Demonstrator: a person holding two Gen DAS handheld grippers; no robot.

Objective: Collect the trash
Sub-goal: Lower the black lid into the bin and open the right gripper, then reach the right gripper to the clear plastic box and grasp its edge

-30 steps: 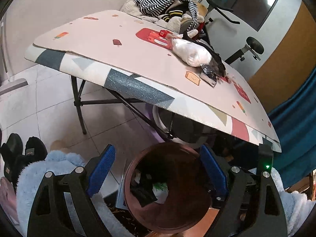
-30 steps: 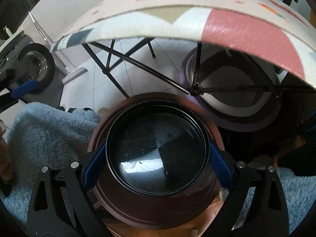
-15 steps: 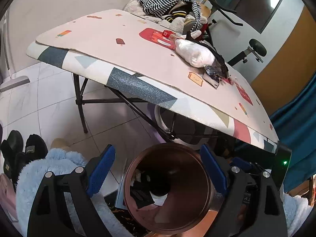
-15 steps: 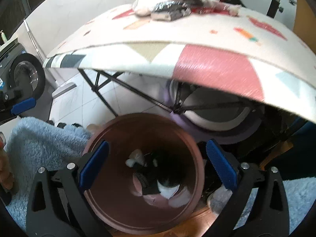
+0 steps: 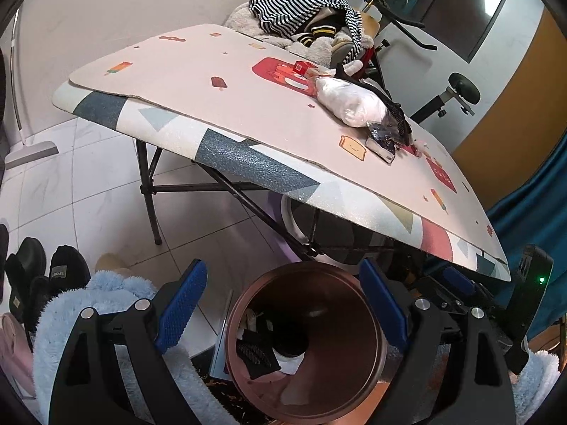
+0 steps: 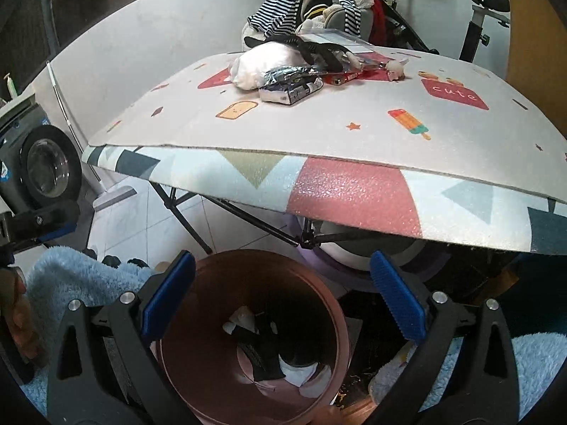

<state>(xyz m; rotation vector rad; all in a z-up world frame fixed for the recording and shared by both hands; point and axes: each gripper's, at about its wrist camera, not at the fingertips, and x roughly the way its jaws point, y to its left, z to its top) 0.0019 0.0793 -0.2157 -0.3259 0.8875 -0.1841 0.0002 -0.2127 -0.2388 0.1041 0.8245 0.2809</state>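
A copper-brown bin point(image 5: 336, 318) stands on the floor below the table edge, with scraps and a black piece inside. My left gripper point(image 5: 281, 265) hangs open over its mouth with nothing between the pads. My right gripper point(image 6: 282, 258) is open and empty above the same bin point(image 6: 219, 318). On the table lie a white plastic bag point(image 5: 349, 101), a silver-black foil packet point(image 5: 382, 138) and a small red box point(image 5: 301, 67). The right wrist view shows the bag point(image 6: 262, 63), the packet point(image 6: 290, 88), a red wrapper point(image 6: 340, 78) and a small white scrap point(image 6: 395, 67).
The folding table point(image 6: 354, 194) carries a patterned mat that overhangs the bin. Striped clothes point(image 5: 297, 10) pile up behind it, next to an exercise bike point(image 6: 489, 0). A basin point(image 5: 294, 219) sits under the table. Dark shoes point(image 5: 35, 265) are at the left, a washing machine point(image 6: 42, 166) beyond.
My right gripper has lifted up from the bin mouth and tilted upward, so the tabletop and its trash have come into its view. The left gripper has stayed put.
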